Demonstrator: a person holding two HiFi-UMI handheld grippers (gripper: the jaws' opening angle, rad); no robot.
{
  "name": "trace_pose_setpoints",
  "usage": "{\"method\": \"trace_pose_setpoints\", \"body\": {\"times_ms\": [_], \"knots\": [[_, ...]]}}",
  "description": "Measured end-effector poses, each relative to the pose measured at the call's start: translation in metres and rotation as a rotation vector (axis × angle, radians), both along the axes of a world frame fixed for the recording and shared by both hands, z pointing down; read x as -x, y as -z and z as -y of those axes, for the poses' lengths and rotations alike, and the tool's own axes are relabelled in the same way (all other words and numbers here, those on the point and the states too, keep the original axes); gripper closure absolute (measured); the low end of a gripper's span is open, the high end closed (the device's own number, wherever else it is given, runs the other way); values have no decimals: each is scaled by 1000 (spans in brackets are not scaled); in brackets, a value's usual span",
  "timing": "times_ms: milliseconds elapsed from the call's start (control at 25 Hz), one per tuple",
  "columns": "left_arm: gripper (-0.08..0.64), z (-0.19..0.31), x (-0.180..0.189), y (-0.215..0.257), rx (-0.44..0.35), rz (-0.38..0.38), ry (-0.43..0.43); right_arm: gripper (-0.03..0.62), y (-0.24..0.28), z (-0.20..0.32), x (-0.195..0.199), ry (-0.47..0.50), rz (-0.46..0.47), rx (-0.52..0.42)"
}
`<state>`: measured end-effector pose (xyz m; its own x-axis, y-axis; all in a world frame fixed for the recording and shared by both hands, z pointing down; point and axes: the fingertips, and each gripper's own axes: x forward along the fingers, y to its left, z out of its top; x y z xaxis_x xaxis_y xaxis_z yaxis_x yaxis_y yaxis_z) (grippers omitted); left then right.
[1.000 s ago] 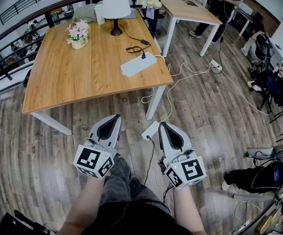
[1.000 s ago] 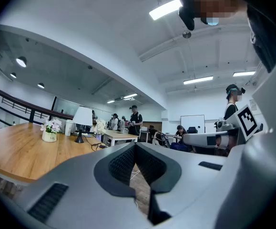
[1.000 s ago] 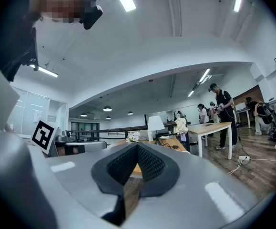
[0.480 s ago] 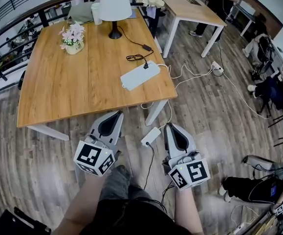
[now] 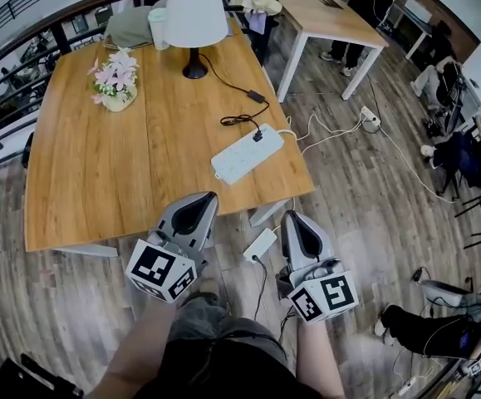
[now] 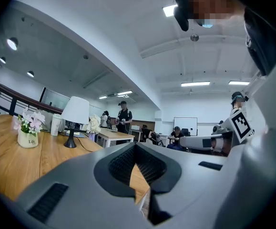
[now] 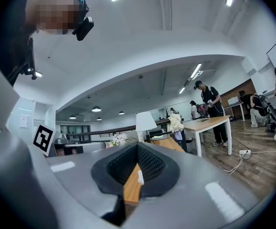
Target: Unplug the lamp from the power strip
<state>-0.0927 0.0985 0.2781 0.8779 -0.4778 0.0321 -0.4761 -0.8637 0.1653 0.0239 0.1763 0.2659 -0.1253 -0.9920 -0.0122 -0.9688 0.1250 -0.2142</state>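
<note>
Finds the left hand-held gripper [image 5: 198, 199] and right hand-held gripper [image 5: 295, 217] side by side at the desk's [image 5: 90, 173] near edge, jaws pressed together on nothing, with the power strip [image 5: 242, 156] just ahead between them, seemingly carrying the black plug [image 5: 257, 135], and the lamp [image 5: 194, 15] well beyond, ahead of the left one.

We see a bench [image 5: 99, 181] of smooth, warm wood with a soft sheen. Near its right edge lies a matt white plastic power strip [image 5: 244, 155]. The lamp [image 5: 195, 19] has a matt white shade. The floor [image 5: 365, 223] is grey-brown wood-grain planking, faintly glossy.
</note>
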Motion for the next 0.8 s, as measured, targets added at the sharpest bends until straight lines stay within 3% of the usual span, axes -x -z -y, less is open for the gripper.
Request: {"method": "trace_pose_setpoints", "body": {"times_ms": [440,800], "knots": [[563,27,-21,-17,34,-6,-64,584,-20,38,-7,11,-16,70],[563,60,-40,-40,41,61,-8,584,-41,84,-32,78,-10,109]]}}
